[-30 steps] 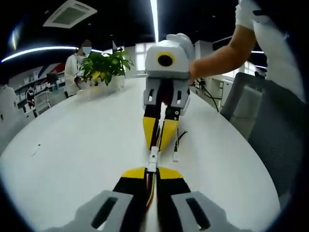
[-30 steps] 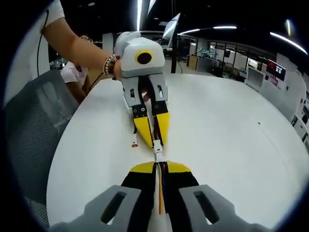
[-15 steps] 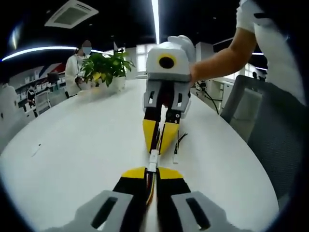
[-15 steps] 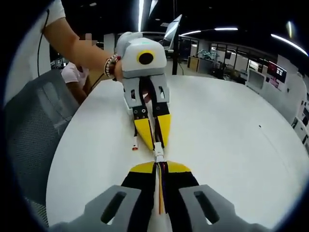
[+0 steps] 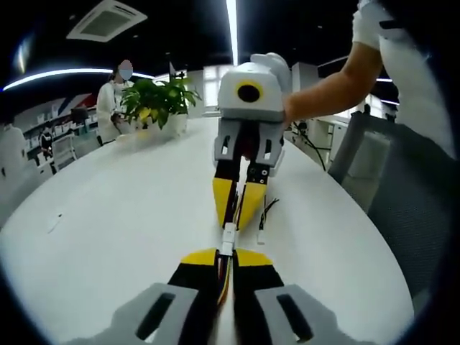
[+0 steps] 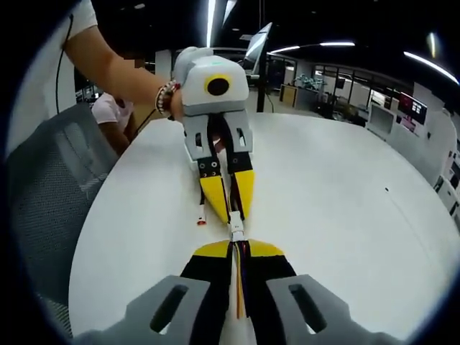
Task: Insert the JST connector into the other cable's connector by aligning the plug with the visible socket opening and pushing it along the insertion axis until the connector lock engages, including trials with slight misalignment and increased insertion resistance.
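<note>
- Two handheld grippers face each other tip to tip above a white round table [image 5: 108, 208], each pinching one wired cable end.
- In the left gripper view, the left gripper [image 5: 226, 257] rises from the bottom centre. Its yellow-tipped jaws are closed narrowly on a cable with red and yellow wires running between them.
- In that view the right gripper [image 5: 236, 215] comes down from the upper middle, held by a person's hand, jaws pinched narrowly on its own cable.
- The white JST connector [image 5: 228, 239] sits in the small gap between the two pairs of tips, at the centre of the frame, slightly below middle.
- In the right gripper view the layout mirrors: the right gripper [image 6: 237, 248] at bottom centre, the left gripper [image 6: 230, 210] from the upper middle, the connector [image 6: 235, 230] between them.
- Progress, as a judgement: plug and socket look aligned and at least partly mated. Whether the lock has engaged is too small to tell. A final push along the axis may remain.
- A spare cable end [image 5: 261, 228] lies on the table just right of the tips.
- A potted plant [image 5: 154, 100] stands at upper left.
</note>
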The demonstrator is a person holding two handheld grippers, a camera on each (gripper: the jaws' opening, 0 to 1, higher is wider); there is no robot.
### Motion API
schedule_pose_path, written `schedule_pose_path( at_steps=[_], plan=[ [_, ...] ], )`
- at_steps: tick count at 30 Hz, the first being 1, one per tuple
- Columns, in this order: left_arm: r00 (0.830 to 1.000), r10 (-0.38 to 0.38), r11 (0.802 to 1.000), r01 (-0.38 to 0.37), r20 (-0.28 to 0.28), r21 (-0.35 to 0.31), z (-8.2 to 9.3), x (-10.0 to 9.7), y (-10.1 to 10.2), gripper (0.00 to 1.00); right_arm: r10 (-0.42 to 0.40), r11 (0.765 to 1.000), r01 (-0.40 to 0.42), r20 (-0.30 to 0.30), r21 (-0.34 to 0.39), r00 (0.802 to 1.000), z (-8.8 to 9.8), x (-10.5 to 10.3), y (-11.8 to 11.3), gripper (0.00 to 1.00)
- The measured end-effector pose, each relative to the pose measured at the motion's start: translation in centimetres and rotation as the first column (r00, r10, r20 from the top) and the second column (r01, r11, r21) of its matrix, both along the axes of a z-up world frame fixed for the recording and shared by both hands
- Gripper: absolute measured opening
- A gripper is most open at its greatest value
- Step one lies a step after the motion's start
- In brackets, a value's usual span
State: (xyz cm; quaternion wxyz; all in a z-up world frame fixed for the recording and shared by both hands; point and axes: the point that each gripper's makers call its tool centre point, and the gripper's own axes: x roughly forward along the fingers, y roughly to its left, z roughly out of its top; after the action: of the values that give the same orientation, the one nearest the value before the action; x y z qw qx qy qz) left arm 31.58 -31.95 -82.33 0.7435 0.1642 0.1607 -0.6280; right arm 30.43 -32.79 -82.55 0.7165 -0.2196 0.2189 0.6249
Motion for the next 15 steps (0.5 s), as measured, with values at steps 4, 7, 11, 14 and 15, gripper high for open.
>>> schedule_pose_path(
  at_steps=[4,7,11,14,15],
  plan=[
    [1.000,0.003,1.000,-0.003,0.001,0.000,0.07,0.13,0.04,0.00,-0.002,1.000,0.002,0.001,0.002,1.000,0.03,0.11,0.06,0.03],
    [1.000,0.005,1.000,-0.005,0.001,0.000,0.14,0.15,0.05,0.00,-0.001,1.000,0.001,0.001,0.002,1.000,0.04,0.14,0.08,0.03],
    [1.000,0.006,1.000,-0.006,0.001,-0.001,0.24,0.19,0.07,0.00,-0.002,1.000,0.002,0.003,0.003,1.000,0.09,0.19,0.10,0.03],
    [1.000,0.008,1.000,-0.008,-0.001,0.001,0.22,0.21,0.07,0.00,-0.003,1.000,0.003,0.003,0.004,1.000,0.09,0.21,0.11,0.03],
    [1.000,0.008,1.000,-0.008,-0.002,0.002,0.21,0.20,0.06,0.00,-0.002,1.000,0.002,0.003,0.002,1.000,0.07,0.21,0.11,0.03]
  ],
)
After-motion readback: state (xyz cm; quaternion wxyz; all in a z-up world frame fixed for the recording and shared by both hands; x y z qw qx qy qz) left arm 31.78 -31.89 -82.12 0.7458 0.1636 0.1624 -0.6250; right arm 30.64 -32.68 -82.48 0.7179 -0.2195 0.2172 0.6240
